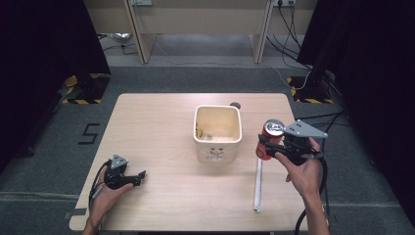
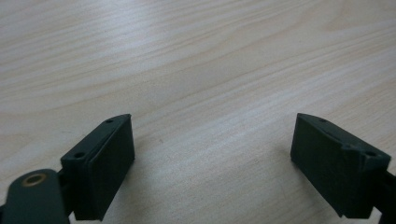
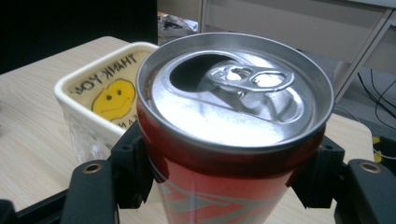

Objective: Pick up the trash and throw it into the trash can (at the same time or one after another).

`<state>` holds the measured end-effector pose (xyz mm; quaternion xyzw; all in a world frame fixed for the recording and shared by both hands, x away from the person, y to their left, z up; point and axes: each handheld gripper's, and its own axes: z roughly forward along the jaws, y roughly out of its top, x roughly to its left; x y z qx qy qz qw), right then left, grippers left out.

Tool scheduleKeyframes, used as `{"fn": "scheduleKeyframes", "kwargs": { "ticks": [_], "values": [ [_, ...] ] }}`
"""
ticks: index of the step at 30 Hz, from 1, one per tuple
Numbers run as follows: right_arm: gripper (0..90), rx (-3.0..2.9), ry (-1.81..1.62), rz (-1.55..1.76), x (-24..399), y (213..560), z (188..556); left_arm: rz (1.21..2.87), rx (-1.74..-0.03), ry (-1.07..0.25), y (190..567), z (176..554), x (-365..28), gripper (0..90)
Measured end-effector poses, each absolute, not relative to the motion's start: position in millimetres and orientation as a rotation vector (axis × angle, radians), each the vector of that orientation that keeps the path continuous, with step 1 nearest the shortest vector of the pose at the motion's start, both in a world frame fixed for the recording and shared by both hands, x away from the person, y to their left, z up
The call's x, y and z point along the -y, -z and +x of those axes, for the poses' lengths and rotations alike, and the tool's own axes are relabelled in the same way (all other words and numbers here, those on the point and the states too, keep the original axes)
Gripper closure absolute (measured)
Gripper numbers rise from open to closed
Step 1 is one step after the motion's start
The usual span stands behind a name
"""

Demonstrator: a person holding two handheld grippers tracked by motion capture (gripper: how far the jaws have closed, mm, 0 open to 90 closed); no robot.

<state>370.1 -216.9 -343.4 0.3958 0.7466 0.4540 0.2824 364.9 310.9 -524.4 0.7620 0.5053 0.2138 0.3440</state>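
The red can [image 3: 233, 140] has a silver top, already opened, the pull tab lying flat beside the dark drinking hole, and pale markings run across its red side. The right gripper [image 1: 266, 145] pinches it: in the right gripper view the two black jaws stand well apart, one pressed on each side of the can's body just under the rim, so the can sits squarely between them and stands close to upright. From the high view the can [image 1: 270, 138] is held up off the table [image 1: 161, 117] on the right side, just right of the cream square tub [image 1: 218, 132], which has a yellow smiley and the words "THANK YOU" printed inside it [image 3: 105, 100]. A white strip [image 1: 258, 186] lies on the table below the can, running toward the near edge. The left gripper [image 1: 138, 177] rests low at the near left of the table, well apart from the can; in the left gripper view its jaws are spread wide with bare wood grain [image 2: 210, 93] between them.
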Motion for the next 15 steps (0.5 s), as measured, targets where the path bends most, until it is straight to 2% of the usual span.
{"fn": "scheduleKeyframes", "kwargs": {
  "ticks": [15],
  "values": [
    [33.8, -2.035, -1.254, 0.999, 190.2, 299.8, 397.4, 1.979, -1.313, -0.555, 524.4, 364.9, -310.9, 13.0]
  ]
}}
